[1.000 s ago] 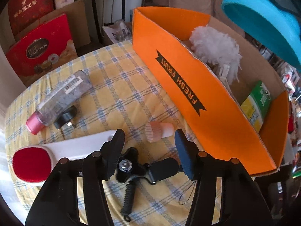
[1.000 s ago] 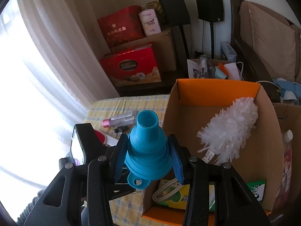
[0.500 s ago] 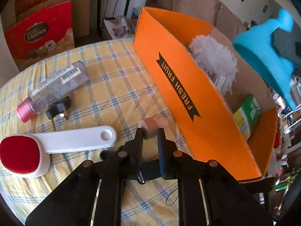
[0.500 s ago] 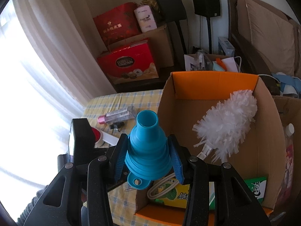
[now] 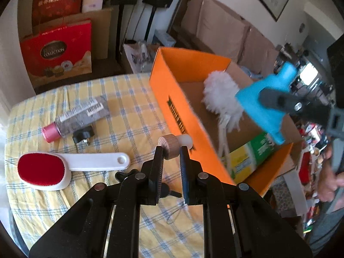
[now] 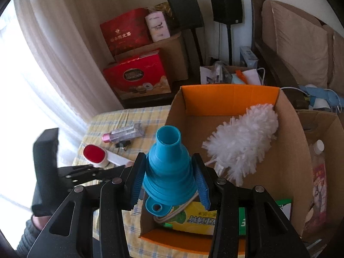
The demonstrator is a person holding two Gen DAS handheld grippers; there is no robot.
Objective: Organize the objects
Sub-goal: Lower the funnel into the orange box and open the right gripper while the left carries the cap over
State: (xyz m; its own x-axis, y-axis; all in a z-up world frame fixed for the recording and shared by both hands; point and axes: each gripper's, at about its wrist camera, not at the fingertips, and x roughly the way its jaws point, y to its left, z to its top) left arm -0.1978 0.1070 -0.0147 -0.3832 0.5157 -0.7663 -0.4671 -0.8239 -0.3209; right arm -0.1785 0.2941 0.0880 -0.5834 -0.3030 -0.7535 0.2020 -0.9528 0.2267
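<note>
My left gripper (image 5: pixel 171 150) is shut on a small stopper (image 5: pixel 172 148) with a wooden disc and a white plug, held above the checked tablecloth (image 5: pixel 133 116) beside the orange cardboard box (image 5: pixel 172 99). My right gripper (image 6: pixel 168 167) is shut on a blue collapsible funnel (image 6: pixel 168 163), spout up, over the box (image 6: pixel 230 94). That funnel (image 5: pixel 266 101) also shows at the right of the left wrist view, hanging over the box. In the box lie a white duster (image 6: pixel 243 142) and a yellow-green packet (image 6: pixel 206 219).
On the cloth lie a red-padded lint brush (image 5: pixel 64 167), a clear bottle with a pink cap (image 5: pixel 75 118), a black plug (image 5: pixel 82 136) and a black knob (image 5: pixel 126 175) behind my left fingers. Red gift boxes (image 5: pixel 58 49), speakers and a sofa stand beyond the table.
My left gripper closed on the stopper and lifted it off the cloth, leaving the black knob and cord below. The right gripper has kept the funnel over the box.
</note>
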